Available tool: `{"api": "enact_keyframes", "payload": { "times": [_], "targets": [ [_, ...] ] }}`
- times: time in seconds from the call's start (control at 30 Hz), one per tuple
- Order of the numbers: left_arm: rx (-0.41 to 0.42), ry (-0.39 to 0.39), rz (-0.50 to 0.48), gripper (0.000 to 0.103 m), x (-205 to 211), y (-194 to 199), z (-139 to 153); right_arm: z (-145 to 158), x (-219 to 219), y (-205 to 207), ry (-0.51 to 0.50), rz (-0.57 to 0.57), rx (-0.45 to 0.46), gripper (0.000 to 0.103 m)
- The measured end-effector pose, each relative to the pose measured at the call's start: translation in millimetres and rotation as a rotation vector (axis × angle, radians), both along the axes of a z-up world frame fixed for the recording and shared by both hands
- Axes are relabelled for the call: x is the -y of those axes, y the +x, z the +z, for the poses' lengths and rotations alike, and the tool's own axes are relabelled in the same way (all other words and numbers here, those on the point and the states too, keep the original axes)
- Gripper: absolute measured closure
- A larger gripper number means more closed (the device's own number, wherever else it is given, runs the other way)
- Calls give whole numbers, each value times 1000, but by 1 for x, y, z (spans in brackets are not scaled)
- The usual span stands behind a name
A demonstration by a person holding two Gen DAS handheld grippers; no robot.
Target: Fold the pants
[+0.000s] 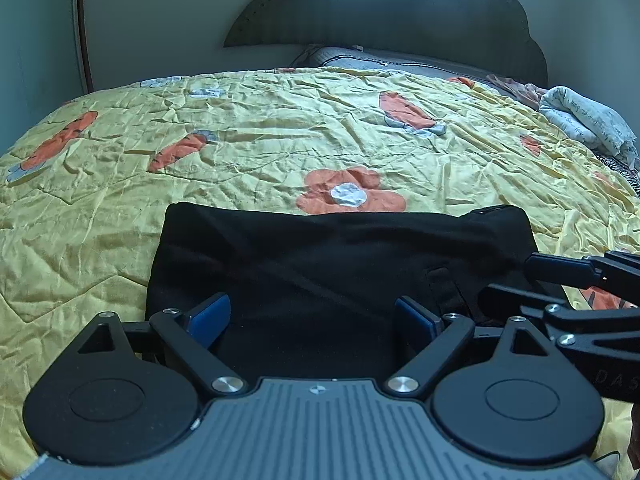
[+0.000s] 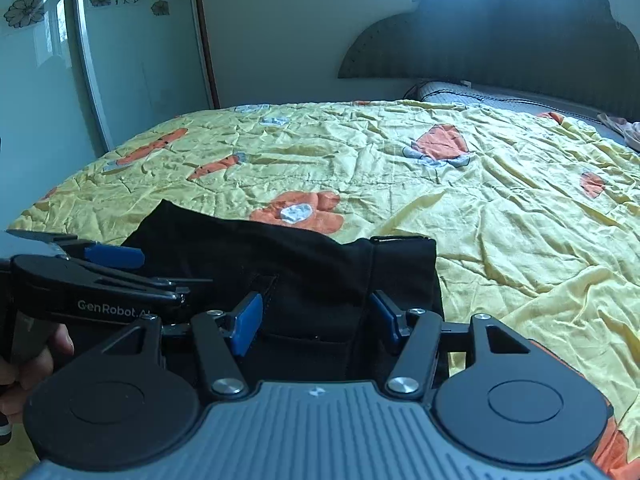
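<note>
Black pants [image 1: 328,264] lie folded into a wide block on the yellow quilt, their far edge just short of an orange flower print. My left gripper [image 1: 316,316] hovers over the near left part of the pants, jaws wide open, blue pads clear of the cloth. My right gripper [image 2: 316,316] stands over the near right part of the pants [image 2: 304,268], beside the waistband corner [image 2: 404,244]; its jaws are partly apart and its pads press on nothing. Each gripper shows in the other's view: the right gripper [image 1: 512,282] and the left gripper [image 2: 160,270].
The yellow quilt [image 1: 280,136] with orange flowers covers the bed. A dark headboard [image 1: 400,20] and a grey pillow [image 1: 360,58] are at the far end. A rolled white cloth [image 1: 588,120] lies at the far right. A hand [image 2: 36,360] holds the left gripper's handle.
</note>
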State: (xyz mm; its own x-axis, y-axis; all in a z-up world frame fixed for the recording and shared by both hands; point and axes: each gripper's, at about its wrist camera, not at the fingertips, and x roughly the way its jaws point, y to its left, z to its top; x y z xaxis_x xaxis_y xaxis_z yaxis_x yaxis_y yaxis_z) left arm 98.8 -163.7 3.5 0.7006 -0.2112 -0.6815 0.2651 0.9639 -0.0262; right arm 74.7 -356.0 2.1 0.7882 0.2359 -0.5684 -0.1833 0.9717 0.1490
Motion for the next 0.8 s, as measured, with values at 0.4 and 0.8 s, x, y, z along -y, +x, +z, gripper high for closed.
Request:
{"api": "enact_keyframes", "payload": {
  "times": [0.4,0.8],
  "targets": [
    [-45,-79,-22,12,-72,-8,15,-12,76,5,195,-58,-108,34],
    [-484,-815,-57,13,-160,35,-33,-54,131,40,687,251,-328,32]
  ]
}}
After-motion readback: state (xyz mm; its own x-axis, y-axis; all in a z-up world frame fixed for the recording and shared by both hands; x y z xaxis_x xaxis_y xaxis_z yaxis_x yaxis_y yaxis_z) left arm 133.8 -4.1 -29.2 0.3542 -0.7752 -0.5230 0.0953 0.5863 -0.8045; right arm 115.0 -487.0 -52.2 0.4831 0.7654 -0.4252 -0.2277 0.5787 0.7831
